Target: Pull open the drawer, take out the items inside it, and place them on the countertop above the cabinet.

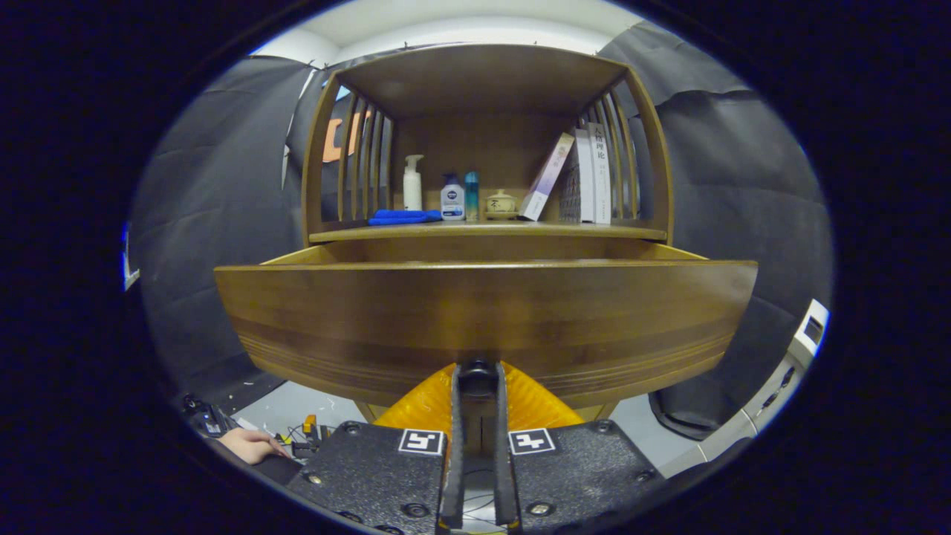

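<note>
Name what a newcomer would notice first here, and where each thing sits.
The pulled-out wooden drawer looms just ahead, and the gripper is closed on its dark knob at the front's lower edge. Above it, the countertop carries a blue cloth, bottles and leaning books.

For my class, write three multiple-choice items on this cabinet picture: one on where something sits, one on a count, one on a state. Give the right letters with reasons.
1. Where does the blue cloth lie?
A. on the countertop beside the white pump bottle
B. on the floor
C. on top of the books

2. How many bottles stand on the countertop?
A. one
B. three
C. six

3. What state is the drawer in?
A. fully shut
B. pulled open
C. removed, lying on the floor

Answers: 1 A, it lies on the shelf by the bottles. 2 B, three are seen. 3 B, its front stands out toward the tool, whose fingers are closed on the knob.
</note>
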Available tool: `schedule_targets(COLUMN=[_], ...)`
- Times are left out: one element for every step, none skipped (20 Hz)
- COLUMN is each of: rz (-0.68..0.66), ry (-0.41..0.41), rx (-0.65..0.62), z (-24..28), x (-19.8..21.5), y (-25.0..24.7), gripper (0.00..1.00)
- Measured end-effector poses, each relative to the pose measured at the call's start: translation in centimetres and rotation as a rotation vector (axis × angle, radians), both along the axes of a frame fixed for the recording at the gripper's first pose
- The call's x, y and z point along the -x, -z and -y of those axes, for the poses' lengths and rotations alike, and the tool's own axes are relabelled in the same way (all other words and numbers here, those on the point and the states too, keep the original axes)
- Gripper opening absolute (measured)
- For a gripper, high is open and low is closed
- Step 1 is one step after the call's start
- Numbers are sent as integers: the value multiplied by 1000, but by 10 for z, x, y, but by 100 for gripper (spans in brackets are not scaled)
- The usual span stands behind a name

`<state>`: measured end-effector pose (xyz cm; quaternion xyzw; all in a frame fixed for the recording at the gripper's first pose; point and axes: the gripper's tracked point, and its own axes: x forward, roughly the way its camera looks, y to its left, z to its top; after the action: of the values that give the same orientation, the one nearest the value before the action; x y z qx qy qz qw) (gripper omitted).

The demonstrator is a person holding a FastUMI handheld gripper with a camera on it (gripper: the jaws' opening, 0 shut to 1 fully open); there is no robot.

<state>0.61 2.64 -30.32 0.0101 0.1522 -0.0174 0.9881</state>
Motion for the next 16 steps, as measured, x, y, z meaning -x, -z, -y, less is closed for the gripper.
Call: schedule_targets(rz=[0,1,1,2,3,5,6,6,4,2,1,-2,-5,0,14,20], ry=[-1,-5,-7,-9,-10,-10,-10,-8,-10,-10,-12,-14,-13,-16,-18,-17], rx=[-1,2,0,4,5,7,8,7,18,22,22,20,24,30,35,43], z=[-1,-1,-2,-3,-3,-4,-3,-3,-3,-3,-3,-3,-1,0,3,6], x=[2,5,7,9,10,10,9,9,9,9,9,10,11,13,16,19], y=[0,0,0,0,0,0,0,0,0,0,0,0,-1,-4,-10,-15], gripper=[19,19,19,19,19,19,19,19,19,19,19,21,24,28,35,42])
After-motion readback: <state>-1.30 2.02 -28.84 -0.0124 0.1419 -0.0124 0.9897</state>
